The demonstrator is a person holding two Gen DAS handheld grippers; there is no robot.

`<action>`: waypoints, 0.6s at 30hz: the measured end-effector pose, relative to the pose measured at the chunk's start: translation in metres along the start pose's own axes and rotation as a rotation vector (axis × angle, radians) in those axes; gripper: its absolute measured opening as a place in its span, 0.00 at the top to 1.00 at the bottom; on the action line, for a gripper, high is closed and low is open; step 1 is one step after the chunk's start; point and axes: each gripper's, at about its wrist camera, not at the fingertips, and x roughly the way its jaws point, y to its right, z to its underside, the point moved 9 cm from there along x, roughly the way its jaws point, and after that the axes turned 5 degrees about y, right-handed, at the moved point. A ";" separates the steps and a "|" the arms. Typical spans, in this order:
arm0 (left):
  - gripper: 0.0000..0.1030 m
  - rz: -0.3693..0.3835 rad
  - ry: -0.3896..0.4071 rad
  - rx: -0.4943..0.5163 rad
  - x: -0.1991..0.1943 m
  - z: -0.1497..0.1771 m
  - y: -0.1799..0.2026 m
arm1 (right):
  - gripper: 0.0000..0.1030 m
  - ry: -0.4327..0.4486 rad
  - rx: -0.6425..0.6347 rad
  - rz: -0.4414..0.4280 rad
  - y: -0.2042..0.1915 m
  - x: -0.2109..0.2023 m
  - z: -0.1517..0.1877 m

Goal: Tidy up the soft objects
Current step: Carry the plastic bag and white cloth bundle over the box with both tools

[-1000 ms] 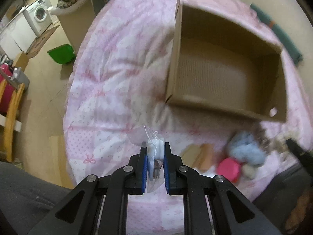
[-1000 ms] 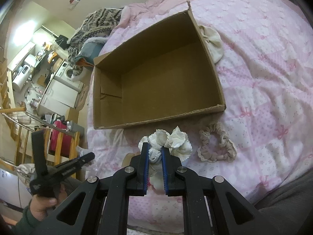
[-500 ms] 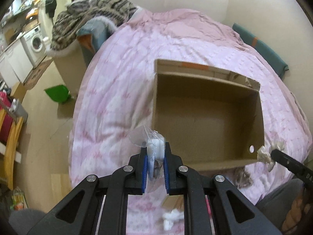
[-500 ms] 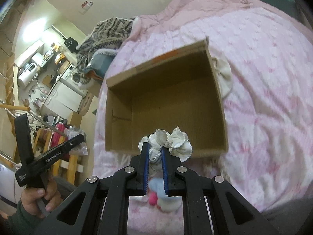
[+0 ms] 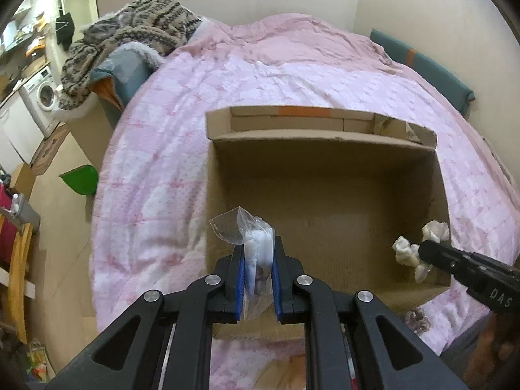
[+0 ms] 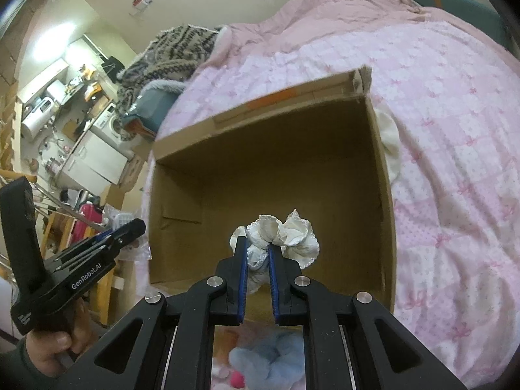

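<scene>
Between right gripper (image 6: 258,253) pads: white scrunchie (image 6: 279,235)

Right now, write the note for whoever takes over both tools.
Left tool: shut on a clear bag with white contents, held over the box's near left part.
Right tool: shut on a white scrunchie, held over the box's near edge.
Box: open on the pink bed, nothing seen inside it.
Done: both items picked up and brought over the box.
Left: release both into the box, then fetch what lies on the bed in front of it: a blue plush, a pink item and a scrunchie. A cream cloth lies beside the box's right wall.
</scene>
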 end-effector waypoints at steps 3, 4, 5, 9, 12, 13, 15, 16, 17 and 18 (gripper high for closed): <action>0.88 0.009 -0.017 0.002 0.014 0.006 0.005 | 0.87 -0.020 0.000 0.011 0.005 0.009 0.008; 0.88 0.013 -0.024 0.003 0.018 0.008 0.006 | 0.87 -0.025 0.000 0.014 0.005 0.011 0.010; 0.88 0.023 -0.030 0.005 0.023 0.011 0.009 | 0.87 -0.033 0.004 0.014 0.007 0.014 0.012; 0.88 0.042 -0.029 0.022 0.034 0.018 0.015 | 0.87 -0.068 -0.003 0.048 0.014 0.025 0.022; 0.88 0.049 -0.045 0.014 0.041 0.025 0.015 | 0.87 -0.086 -0.015 0.072 0.017 0.032 0.026; 0.88 0.050 -0.054 0.009 0.043 0.028 0.015 | 0.87 -0.089 -0.016 0.074 0.017 0.034 0.028; 0.88 0.057 -0.066 -0.001 0.046 0.031 0.014 | 0.87 -0.098 -0.017 0.079 0.018 0.037 0.030; 0.88 0.054 -0.064 0.000 0.046 0.031 0.014 | 0.87 -0.103 -0.017 0.080 0.018 0.038 0.031; 0.88 0.049 -0.058 0.003 0.046 0.031 0.013 | 0.87 -0.108 -0.017 0.080 0.017 0.039 0.032; 0.88 0.046 -0.054 0.004 0.045 0.031 0.013 | 0.87 -0.113 -0.018 0.080 0.017 0.040 0.034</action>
